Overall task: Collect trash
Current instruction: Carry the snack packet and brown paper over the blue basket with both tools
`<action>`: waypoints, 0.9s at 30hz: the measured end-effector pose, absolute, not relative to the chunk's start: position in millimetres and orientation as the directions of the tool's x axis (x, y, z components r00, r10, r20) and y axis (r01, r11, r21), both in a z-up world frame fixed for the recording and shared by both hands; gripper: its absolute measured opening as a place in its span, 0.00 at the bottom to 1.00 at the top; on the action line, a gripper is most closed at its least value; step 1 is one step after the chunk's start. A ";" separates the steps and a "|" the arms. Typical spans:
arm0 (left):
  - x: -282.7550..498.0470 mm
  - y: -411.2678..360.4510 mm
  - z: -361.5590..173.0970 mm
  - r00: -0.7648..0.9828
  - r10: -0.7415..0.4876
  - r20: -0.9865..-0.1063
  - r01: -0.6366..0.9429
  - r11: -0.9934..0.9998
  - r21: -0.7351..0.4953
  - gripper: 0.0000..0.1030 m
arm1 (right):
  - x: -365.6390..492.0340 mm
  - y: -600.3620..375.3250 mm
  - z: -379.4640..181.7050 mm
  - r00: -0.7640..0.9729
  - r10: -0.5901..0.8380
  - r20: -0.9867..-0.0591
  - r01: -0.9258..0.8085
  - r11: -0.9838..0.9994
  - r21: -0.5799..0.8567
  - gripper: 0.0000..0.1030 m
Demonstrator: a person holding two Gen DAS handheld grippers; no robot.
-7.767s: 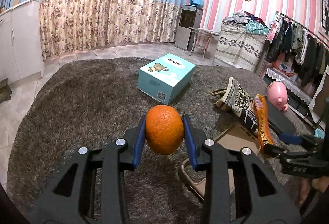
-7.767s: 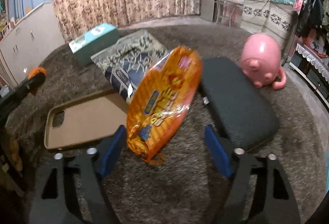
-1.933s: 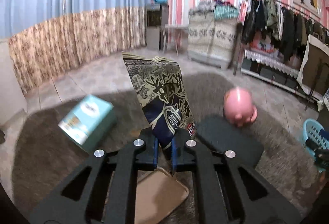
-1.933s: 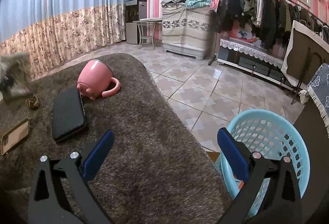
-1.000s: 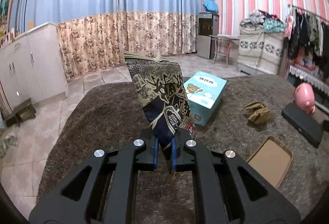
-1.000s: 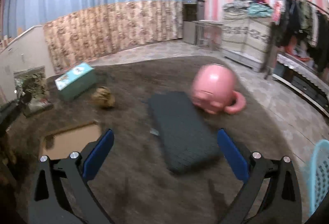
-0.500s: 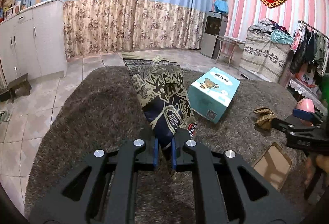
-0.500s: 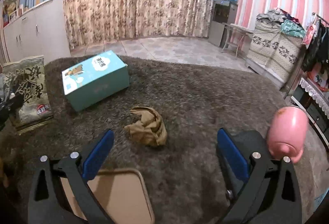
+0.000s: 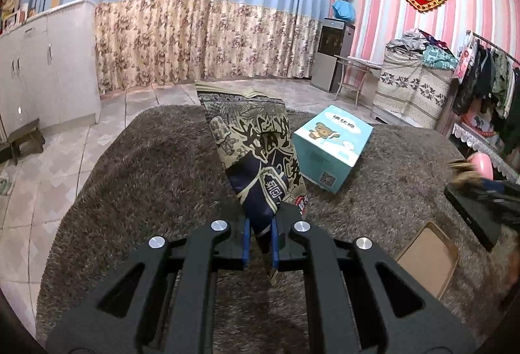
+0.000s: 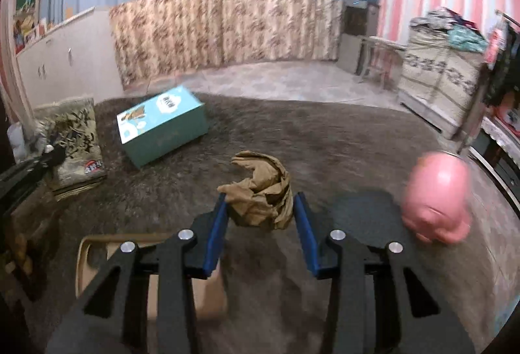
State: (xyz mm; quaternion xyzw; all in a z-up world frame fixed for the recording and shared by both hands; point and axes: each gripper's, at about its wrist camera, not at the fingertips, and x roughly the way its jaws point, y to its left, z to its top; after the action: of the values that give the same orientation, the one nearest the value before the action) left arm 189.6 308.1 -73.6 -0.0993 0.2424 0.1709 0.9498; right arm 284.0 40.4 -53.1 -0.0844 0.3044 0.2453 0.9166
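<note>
Crumpled brown paper [image 10: 260, 203] mid-rug, between right gripper [image 10: 261, 235] pads — just closing, left pad touching. Light, soft, crushable; best pinched across bulk. Left gripper [image 9: 260, 238] clamped on snack bag [image 9: 256, 155] corner.

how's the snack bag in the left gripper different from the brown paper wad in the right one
The snack bag is flat, printed and stands upright; the paper wad is plain brown and crumpled. The left gripper pinches the bag's bottom; the right gripper, just closing, brackets the wad.
</note>
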 end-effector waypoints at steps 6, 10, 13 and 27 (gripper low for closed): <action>190.1 289.4 -65.8 0.824 0.313 -0.472 -0.365 0.931 -0.020 0.08 | 239.1 -65.0 -24.7 0.772 0.274 -0.573 -0.345 0.939 -0.017 0.40; 187.0 273.1 -45.4 0.846 0.258 -0.467 -0.326 0.943 -0.070 0.08 | 209.5 -143.9 -5.4 0.822 0.158 -0.547 -0.205 0.978 -0.025 0.40; 181.1 241.4 -18.0 0.877 0.231 -0.422 -0.280 0.958 -0.059 0.08 | 189.7 -201.7 4.2 0.852 0.058 -0.521 -0.085 0.996 -0.027 0.40; 185.6 9.2 14.9 0.903 -0.160 -0.399 0.142 0.987 -0.076 0.08 | 160.3 -371.1 -12.6 0.838 -0.224 -0.497 0.279 0.960 0.037 0.40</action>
State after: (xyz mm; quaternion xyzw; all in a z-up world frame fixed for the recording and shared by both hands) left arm 185.6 9.2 14.9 -0.0226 0.2063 -0.0774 0.9752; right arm 160.3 -371.1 -12.6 0.0539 0.2522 -0.1313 0.9572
